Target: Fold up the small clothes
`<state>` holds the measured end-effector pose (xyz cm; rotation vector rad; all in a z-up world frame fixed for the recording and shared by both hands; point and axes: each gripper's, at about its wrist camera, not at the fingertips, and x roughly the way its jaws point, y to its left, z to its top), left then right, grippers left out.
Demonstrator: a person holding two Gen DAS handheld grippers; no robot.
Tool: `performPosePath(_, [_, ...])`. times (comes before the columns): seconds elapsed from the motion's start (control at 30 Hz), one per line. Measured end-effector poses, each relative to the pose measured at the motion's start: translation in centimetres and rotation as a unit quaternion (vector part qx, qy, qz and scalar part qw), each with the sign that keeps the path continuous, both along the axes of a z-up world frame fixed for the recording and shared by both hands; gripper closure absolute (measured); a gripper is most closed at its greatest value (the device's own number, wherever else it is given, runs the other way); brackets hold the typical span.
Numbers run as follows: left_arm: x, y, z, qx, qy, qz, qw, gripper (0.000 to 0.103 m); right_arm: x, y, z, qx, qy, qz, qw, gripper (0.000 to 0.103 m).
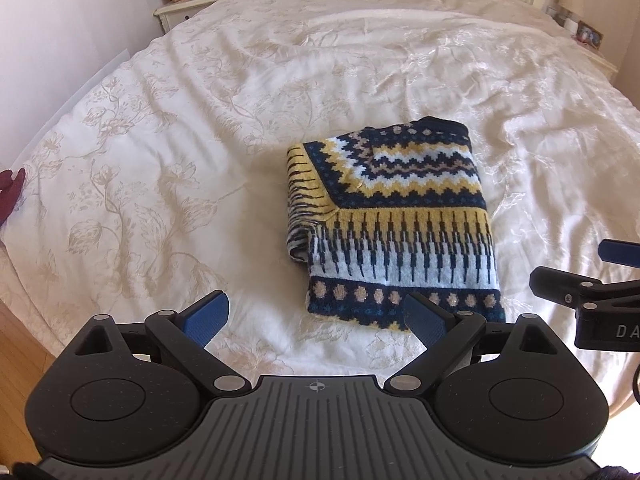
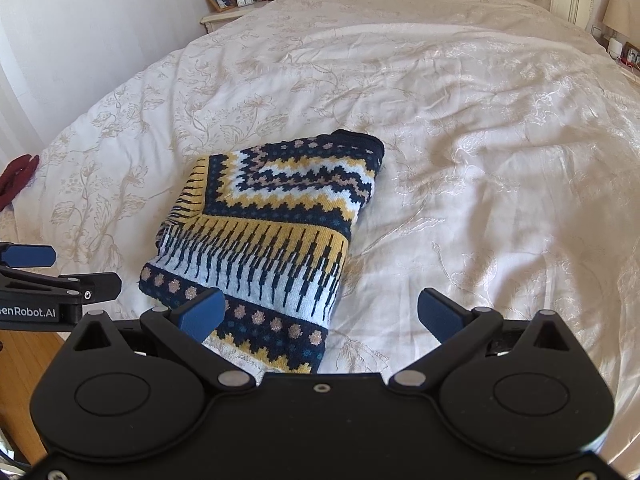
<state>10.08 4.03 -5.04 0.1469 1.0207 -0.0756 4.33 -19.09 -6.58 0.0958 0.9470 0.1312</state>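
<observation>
1. Bed (image 1: 160,128): cream floral cover fills both views. A dark red garment (image 2: 16,180) lies at its far left edge.
2. Sweater (image 1: 396,224): patterned knit, a compact folded rectangle near the bed's near edge. I judge this fold finished; next comes reaching left for the red piece.
3. My left gripper (image 1: 316,320) and right gripper (image 2: 320,316): both spread wide, empty, hovering just short of the sweater.
4. Writing: "enRobot.AI" on the left tool's side; "DA" on the right's.
</observation>
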Motion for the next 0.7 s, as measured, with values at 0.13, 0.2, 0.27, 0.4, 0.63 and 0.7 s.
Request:
performPosePath(0.13, [0.13,0.09,-0.16,0.0,0.003,0.003,1.0,0.008,-0.16,-0.44,-0.25,0.002,0.006,-0.009,1.0,0.001])
performPosePath(0.2, [0.2,0.16,-0.25,0.0,0.006,0.006,1.0,0.008,-0.14,-0.63,-0.33,0.004,0.008,-0.012,1.0,0.001])
performPosePath(0.27, [0.19,0.23,-0.28,-0.002,0.007,0.008,0.9999,0.008,-0.12,-0.76,-0.35,0.007,0.009,-0.015,1.0,0.001])
performPosePath(0.4, [0.24,0.4,-0.4,-0.002,0.011,0.011,0.9999,0.008,-0.05,-0.74,-0.37,0.009,0.009,-0.016,1.0,0.001])
performPosePath(0.63, [0.11,0.73,-0.63,-0.005,0.018,0.015,0.9997,0.008,0.05,-0.33,-0.42,0.015,0.011,-0.011,1.0,0.001])
performPosePath(0.7, [0.1,0.74,-0.66,-0.006,0.018,0.017,0.9997,0.008,0.06,-0.25,-0.43,0.015,0.011,-0.011,1.0,0.001])
